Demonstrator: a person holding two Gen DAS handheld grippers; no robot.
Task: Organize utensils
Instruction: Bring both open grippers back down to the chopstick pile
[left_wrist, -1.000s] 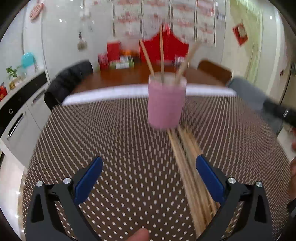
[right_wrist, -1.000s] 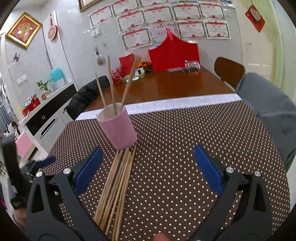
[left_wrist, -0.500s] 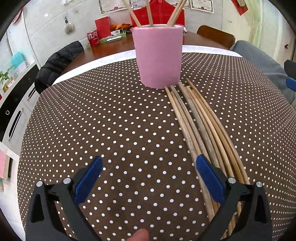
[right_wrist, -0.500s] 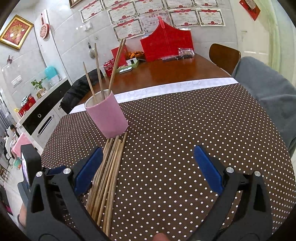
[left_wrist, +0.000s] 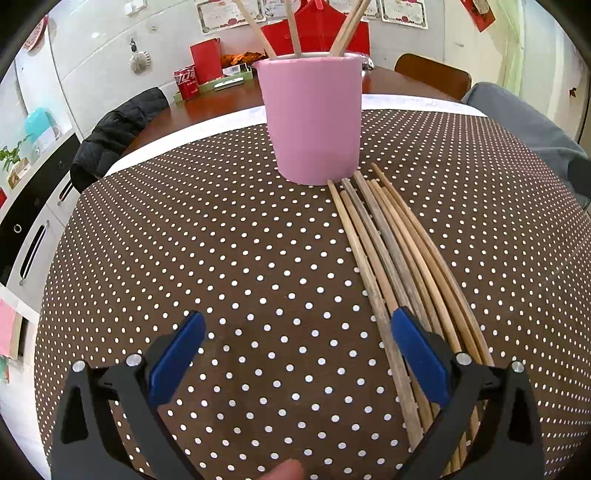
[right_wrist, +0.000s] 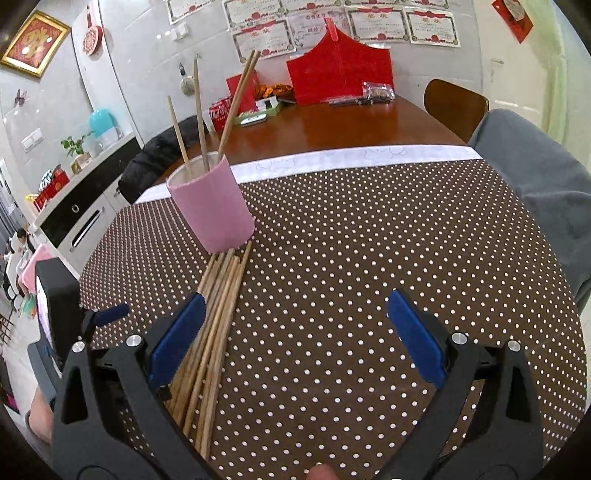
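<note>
While both claws gape empty, chopsticks (left_wrist: 399, 258) lie bundled — touching the pink cup (left_wrist: 314, 122).

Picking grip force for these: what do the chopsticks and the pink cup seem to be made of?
The chopsticks look like bamboo or wood, unvarnished: tan, matte, with streaky grain, some greyer and worn. The pink cup has a smooth, even, matte wall; plastic or silicone seems likely, though glazed ceramic can't be ruled out. Both rest on a brown polka-dot tablecloth that looks like fabric or coated vinyl.
</note>
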